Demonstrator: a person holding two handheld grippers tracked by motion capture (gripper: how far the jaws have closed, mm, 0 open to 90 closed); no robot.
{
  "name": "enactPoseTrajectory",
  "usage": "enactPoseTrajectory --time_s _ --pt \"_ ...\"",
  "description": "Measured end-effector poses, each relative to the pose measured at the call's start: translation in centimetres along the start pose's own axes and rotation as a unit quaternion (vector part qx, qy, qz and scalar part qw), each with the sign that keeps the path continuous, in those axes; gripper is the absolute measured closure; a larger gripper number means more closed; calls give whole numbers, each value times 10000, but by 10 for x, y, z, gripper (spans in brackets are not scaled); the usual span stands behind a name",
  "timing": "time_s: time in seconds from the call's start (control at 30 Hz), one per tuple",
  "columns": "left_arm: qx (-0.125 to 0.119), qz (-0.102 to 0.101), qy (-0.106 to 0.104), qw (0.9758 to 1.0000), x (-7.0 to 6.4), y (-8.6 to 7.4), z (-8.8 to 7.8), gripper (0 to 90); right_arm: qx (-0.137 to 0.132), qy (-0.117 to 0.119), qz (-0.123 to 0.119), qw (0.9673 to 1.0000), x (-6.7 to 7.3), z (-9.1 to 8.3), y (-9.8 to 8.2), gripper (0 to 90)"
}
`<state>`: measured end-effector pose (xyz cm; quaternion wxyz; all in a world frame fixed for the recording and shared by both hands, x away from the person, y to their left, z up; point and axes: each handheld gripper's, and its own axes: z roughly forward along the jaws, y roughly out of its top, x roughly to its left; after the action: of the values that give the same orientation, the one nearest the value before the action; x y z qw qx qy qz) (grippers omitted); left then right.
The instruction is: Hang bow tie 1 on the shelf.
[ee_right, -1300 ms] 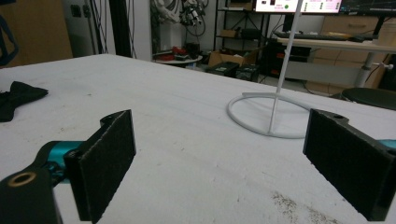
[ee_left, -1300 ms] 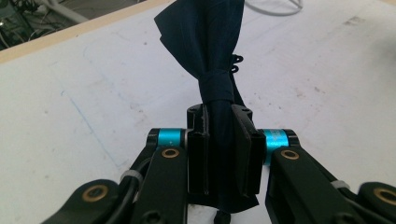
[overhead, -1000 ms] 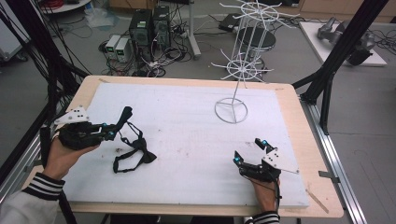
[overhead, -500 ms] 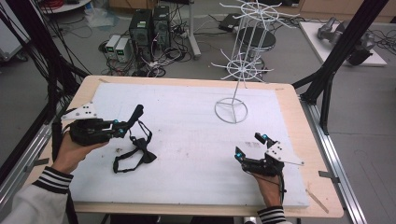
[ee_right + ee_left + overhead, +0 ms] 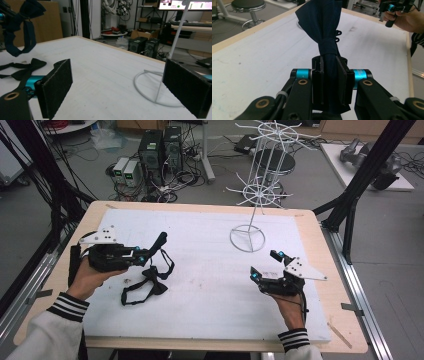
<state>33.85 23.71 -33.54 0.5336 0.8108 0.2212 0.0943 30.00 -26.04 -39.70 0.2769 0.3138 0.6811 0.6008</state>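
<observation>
- At a white-topped table (image 5: 210, 315), we see the left gripper (image 5: 161, 240) clamped on a dark blue bow tie (image 5: 322, 27), its jaws drawn narrow on the fabric just below the knot.
- The tie's strap (image 5: 167, 267) hangs in a loop under that gripper, clear of the table.
- A second, black bow tie (image 5: 145, 289) lies flat on the table, just below and beside the left gripper.
- The right gripper (image 5: 265, 265) hovers wide open with nothing between its pads (image 5: 56, 87); the ring base of a white wire rack (image 5: 247, 238) sits just ahead of it.
- We judge the step in hand to be carrying the lifted tie across toward the rack, likely to hang it on a prong.
- The next move calls for keeping the strap loop open and free, perhaps with the right gripper spreading it, and meeting a thin prong squarely.
- No brand or label reads on the ties; a screen far behind the rack carries text too small for us to make out.
</observation>
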Motion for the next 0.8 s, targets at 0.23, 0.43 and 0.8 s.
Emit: enactPoseTrajectory --time_s 0.23,0.43,0.8 --pt "-49 138 -238 9996 -2 5 10 767 19 295 137 9995 -3 5 1 86" --pt "-193 193 -374 9989 -3 8 18 768 -10 523 53 9986 -4 8 11 86" --pt "-420 253 -630 9968 -3 10 28 768 -24 1066 -97 9942 -8 19 47 86"
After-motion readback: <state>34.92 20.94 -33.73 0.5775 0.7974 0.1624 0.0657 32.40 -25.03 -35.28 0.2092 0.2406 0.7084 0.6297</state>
